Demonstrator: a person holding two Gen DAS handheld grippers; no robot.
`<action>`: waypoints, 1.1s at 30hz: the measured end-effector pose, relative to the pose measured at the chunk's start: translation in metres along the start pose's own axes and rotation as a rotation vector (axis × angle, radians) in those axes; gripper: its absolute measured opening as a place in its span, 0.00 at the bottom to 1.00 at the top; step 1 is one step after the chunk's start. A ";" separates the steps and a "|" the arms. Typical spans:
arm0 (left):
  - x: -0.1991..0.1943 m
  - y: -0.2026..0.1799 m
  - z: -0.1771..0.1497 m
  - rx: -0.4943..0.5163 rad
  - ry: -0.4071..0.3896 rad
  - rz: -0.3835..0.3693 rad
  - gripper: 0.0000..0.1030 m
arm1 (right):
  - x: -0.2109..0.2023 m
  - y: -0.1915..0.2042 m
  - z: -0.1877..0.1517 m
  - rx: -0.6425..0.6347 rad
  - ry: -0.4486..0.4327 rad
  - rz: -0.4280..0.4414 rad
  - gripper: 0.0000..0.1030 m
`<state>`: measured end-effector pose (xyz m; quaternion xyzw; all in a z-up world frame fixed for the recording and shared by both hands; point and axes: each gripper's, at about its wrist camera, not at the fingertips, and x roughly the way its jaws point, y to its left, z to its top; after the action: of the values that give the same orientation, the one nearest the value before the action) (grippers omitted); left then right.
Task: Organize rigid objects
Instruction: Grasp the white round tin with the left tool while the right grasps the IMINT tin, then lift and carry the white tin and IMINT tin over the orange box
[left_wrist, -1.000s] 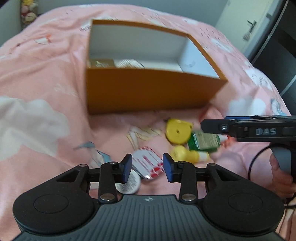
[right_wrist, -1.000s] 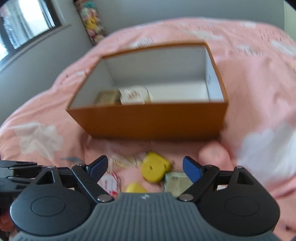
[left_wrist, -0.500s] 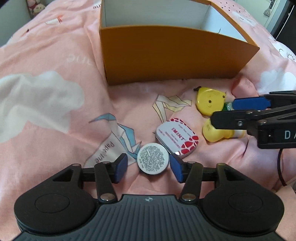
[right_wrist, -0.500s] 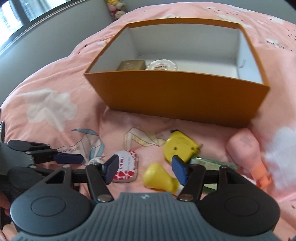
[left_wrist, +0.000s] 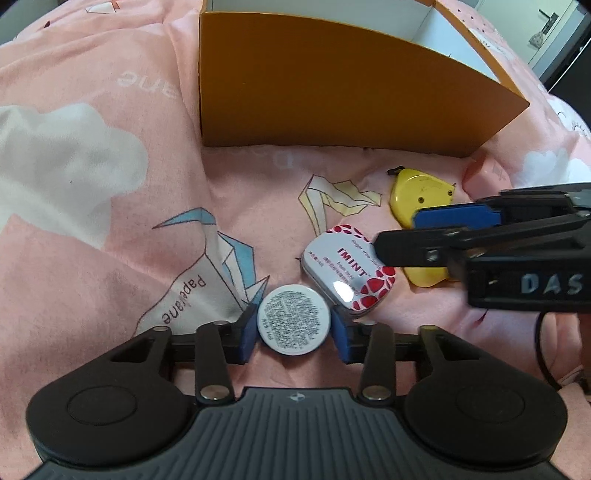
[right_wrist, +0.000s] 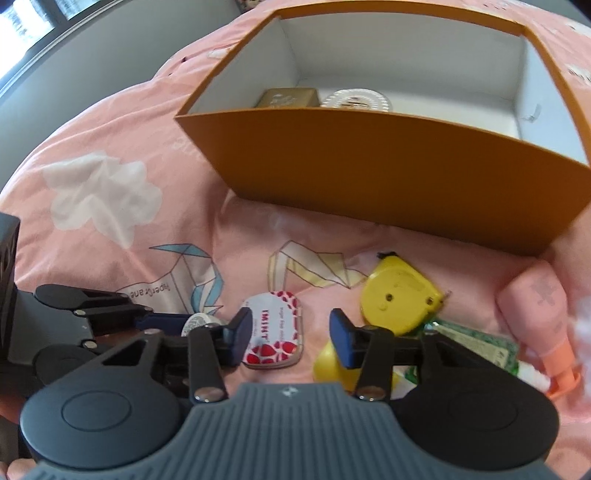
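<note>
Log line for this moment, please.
left gripper: closing around round tin | right gripper: open above mint tin | orange box: two items inside

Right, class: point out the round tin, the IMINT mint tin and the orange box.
round tin (left_wrist: 293, 319), left wrist view, middle of printed lid.
IMINT mint tin (left_wrist: 341, 267), left wrist view, lid centre.
orange box (right_wrist: 388, 166), right wrist view, front wall.
</note>
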<state>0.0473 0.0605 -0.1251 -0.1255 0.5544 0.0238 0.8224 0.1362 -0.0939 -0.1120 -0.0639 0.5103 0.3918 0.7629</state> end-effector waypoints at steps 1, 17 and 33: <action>-0.001 0.000 -0.001 -0.004 -0.004 0.010 0.45 | 0.002 0.003 0.001 -0.016 0.003 0.003 0.44; -0.031 0.018 -0.015 -0.145 -0.106 0.099 0.45 | 0.030 0.021 0.011 -0.095 0.064 -0.033 0.64; -0.035 0.023 -0.017 -0.174 -0.134 0.083 0.45 | 0.059 0.039 -0.005 -0.227 0.121 -0.108 0.49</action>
<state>0.0139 0.0822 -0.1031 -0.1715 0.4989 0.1142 0.8418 0.1163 -0.0385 -0.1512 -0.2005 0.5035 0.4006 0.7388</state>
